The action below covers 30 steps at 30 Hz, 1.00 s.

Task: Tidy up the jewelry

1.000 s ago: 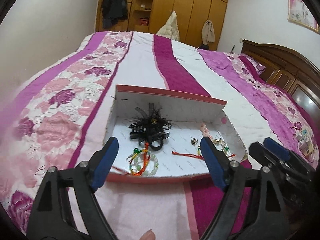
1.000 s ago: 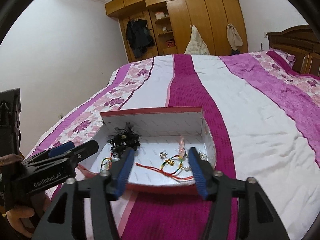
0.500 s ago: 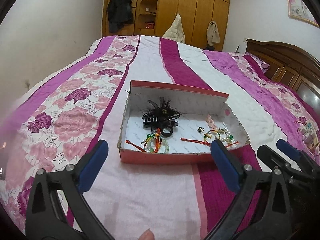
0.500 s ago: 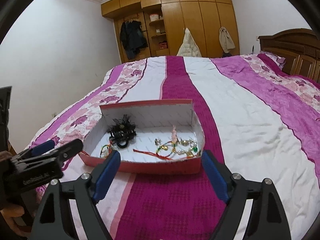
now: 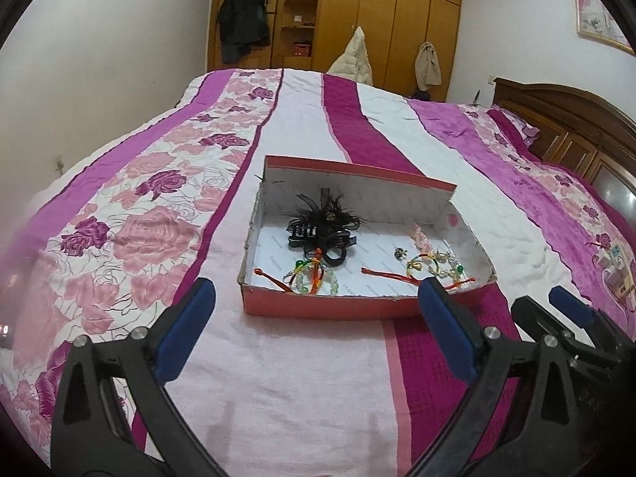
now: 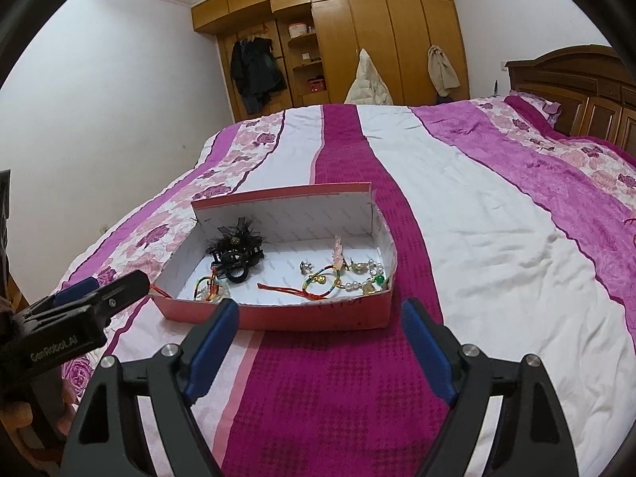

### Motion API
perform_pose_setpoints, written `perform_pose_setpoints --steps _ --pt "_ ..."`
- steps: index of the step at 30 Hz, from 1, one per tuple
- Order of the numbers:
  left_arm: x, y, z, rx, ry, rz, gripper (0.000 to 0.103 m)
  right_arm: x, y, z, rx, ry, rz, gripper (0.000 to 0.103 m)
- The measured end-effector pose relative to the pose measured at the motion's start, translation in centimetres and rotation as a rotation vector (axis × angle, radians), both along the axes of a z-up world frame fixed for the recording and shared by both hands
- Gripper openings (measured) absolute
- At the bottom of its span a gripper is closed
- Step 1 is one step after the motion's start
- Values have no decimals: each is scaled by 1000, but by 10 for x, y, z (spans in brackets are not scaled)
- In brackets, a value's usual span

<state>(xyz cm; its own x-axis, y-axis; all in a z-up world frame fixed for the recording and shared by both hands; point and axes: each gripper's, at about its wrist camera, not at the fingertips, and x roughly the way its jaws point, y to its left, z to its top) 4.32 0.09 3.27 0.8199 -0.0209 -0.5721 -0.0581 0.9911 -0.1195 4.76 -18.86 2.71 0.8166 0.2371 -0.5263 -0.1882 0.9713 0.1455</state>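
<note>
A shallow red box [image 5: 330, 307] with a white inside lies on the bed; it also shows in the right wrist view [image 6: 318, 316]. In it lie a black feathered hair clip [image 5: 324, 225], a colourful beaded bracelet [image 5: 314, 278], a red cord [image 5: 387, 275] and small beads and earrings [image 5: 437, 260]. The same hair clip [image 6: 236, 252] and red cord [image 6: 290, 290] show in the right wrist view. My left gripper [image 5: 314, 330] is open and empty, just short of the box's near wall. My right gripper [image 6: 318, 346] is open and empty, also in front of the box.
The bed cover [image 5: 278, 377] has pink, white and magenta stripes. A wooden headboard [image 5: 564, 131] stands at the right, a wardrobe [image 5: 377, 20] with hanging coats at the far end. The left gripper [image 6: 79, 310] shows at the left edge of the right wrist view.
Both grippers have pulled back from over the box toward me and have opened wider. The box and jewelry have not moved.
</note>
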Motion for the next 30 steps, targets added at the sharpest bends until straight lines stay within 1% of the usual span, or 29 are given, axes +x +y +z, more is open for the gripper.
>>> perform_pose_setpoints --steps 30 --pt "-1 6 2 3 6 22 95 -3 0 0 2 5 2 85"
